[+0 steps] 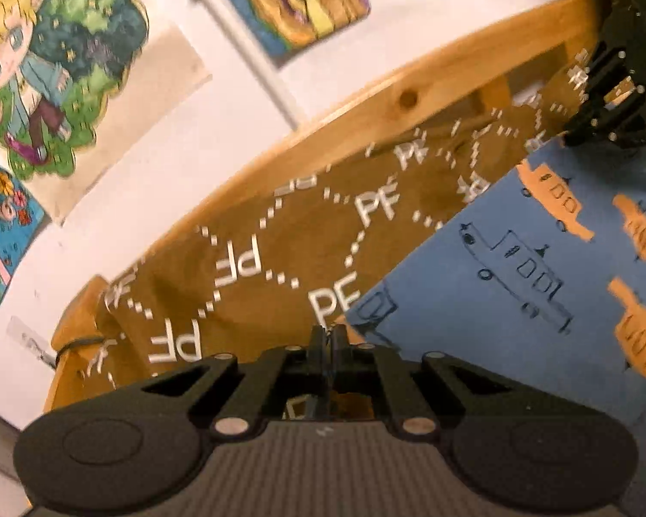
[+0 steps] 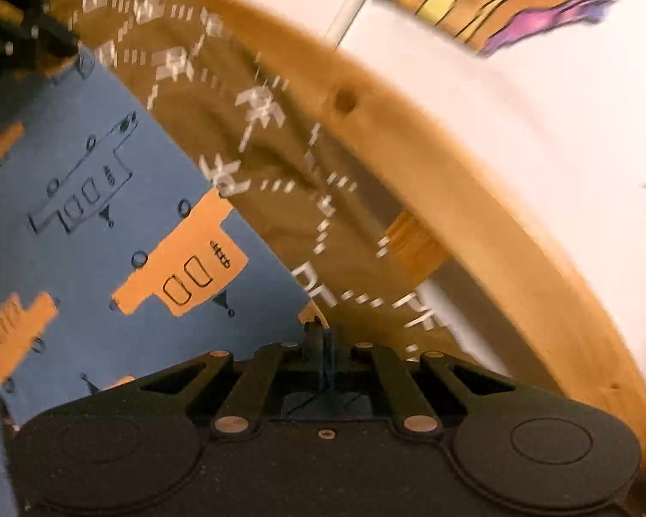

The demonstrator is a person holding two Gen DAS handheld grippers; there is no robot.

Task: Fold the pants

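The pants (image 1: pixel 517 258) are blue cloth printed with orange and outlined buses; they also fill the left of the right wrist view (image 2: pixel 107 267). My left gripper (image 1: pixel 329 334) is shut on one corner of the pants. My right gripper (image 2: pixel 323 331) is shut on another corner of the pants. Each gripper shows in the other's view: the right one at the top right (image 1: pixel 607 99), the left one at the top left (image 2: pixel 17 30). The cloth edge stretches between them, over a brown sheet. The right wrist view is blurred.
A brown sheet with white "PF" letters (image 1: pixel 258 267) covers the bed. A wooden bed frame (image 1: pixel 366 116) runs along the white wall, also in the right wrist view (image 2: pixel 473 198). Cartoon posters (image 1: pixel 51 64) hang on the wall.
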